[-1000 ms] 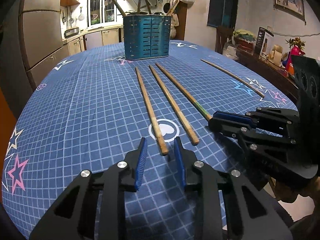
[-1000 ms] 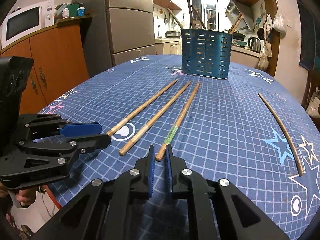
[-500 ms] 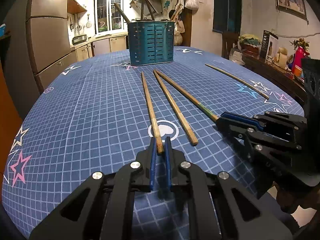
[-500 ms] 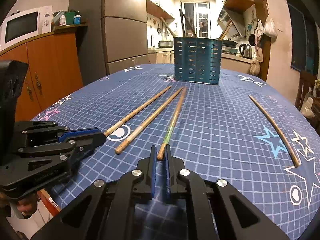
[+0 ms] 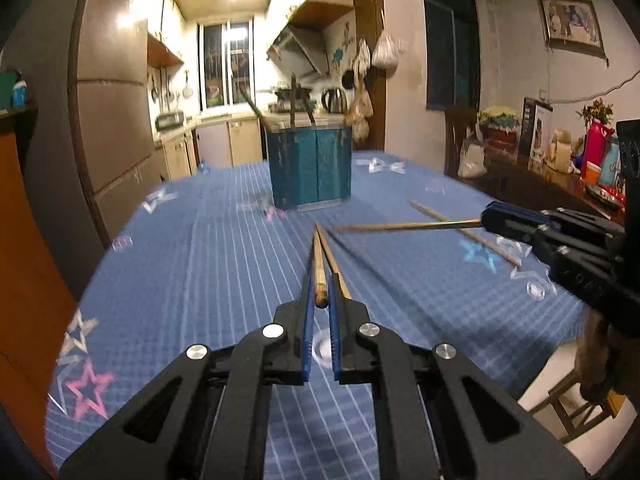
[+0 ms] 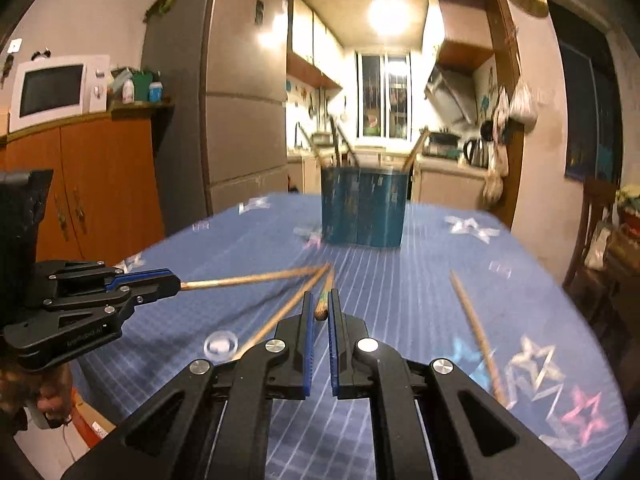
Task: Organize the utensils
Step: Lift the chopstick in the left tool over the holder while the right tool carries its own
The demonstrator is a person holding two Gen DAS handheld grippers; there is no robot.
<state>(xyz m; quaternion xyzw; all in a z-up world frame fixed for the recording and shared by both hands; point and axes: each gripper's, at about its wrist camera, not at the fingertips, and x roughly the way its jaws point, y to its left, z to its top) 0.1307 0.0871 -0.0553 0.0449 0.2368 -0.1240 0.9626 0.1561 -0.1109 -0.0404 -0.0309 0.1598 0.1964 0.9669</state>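
My left gripper (image 5: 320, 300) is shut on the near end of a wooden chopstick (image 5: 319, 264) and holds it lifted, pointing at the teal utensil holder (image 5: 310, 168). My right gripper (image 6: 320, 312) is shut on another chopstick (image 6: 325, 292), also lifted; that chopstick shows in the left wrist view (image 5: 404, 226), sticking out leftward from the right gripper (image 5: 486, 220). The left gripper (image 6: 176, 282) with its chopstick (image 6: 256, 278) shows in the right wrist view. One chopstick (image 5: 334, 264) lies on the blue tablecloth below. The holder (image 6: 362, 208) has several utensils in it.
A fourth chopstick (image 6: 476, 328) lies alone on the right part of the table (image 6: 400, 280), also in the left wrist view (image 5: 464, 232). A wooden cabinet (image 6: 100, 184) with a microwave stands left, a cluttered sideboard (image 5: 560, 176) right, a fridge (image 6: 240, 112) behind.
Both grippers have lifted their chopsticks off the table and tilted upward toward the holder. The views are blurred by motion. One second ago the left gripper was open; it closed on its chopstick.
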